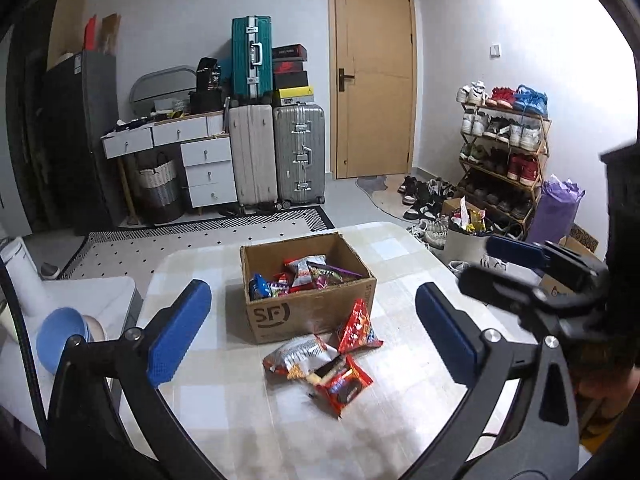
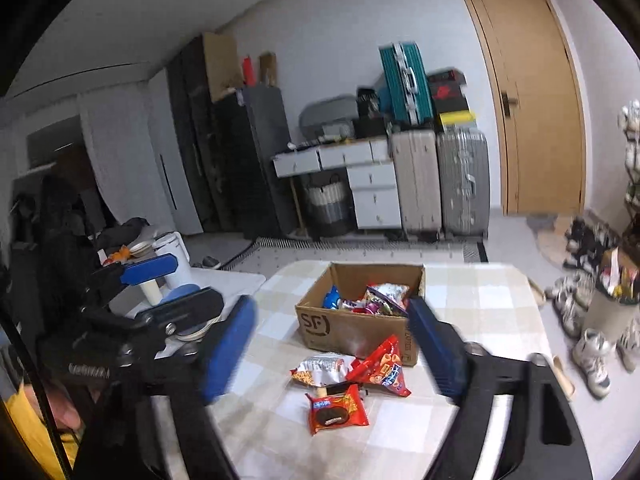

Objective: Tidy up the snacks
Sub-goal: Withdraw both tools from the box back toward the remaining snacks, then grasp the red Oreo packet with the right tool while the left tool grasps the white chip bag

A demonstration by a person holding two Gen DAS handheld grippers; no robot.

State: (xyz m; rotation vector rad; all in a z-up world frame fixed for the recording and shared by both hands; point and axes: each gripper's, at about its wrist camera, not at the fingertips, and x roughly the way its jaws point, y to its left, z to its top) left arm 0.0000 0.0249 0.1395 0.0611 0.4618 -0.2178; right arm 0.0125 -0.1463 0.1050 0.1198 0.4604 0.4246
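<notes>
Both my left gripper and right gripper are released, empty; brown cardboard snack box sits ahead of them.

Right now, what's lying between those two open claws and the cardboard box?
Three snack packets on the checked tablecloth, just before the cardboard box; both wrist views show them.

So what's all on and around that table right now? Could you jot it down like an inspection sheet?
Surface: checked tablecloth, mostly bare.
Job's things: cardboard box partly filled with snacks; silver packet, red triangular packet and red biscuit packet lie in front of it.
Clutter: nothing seen on the table.
Grippers: left gripper and right gripper open, both empty.
Cables: black cable at the left edge.
Surroundings: suitcases, shoe rack, door.
</notes>
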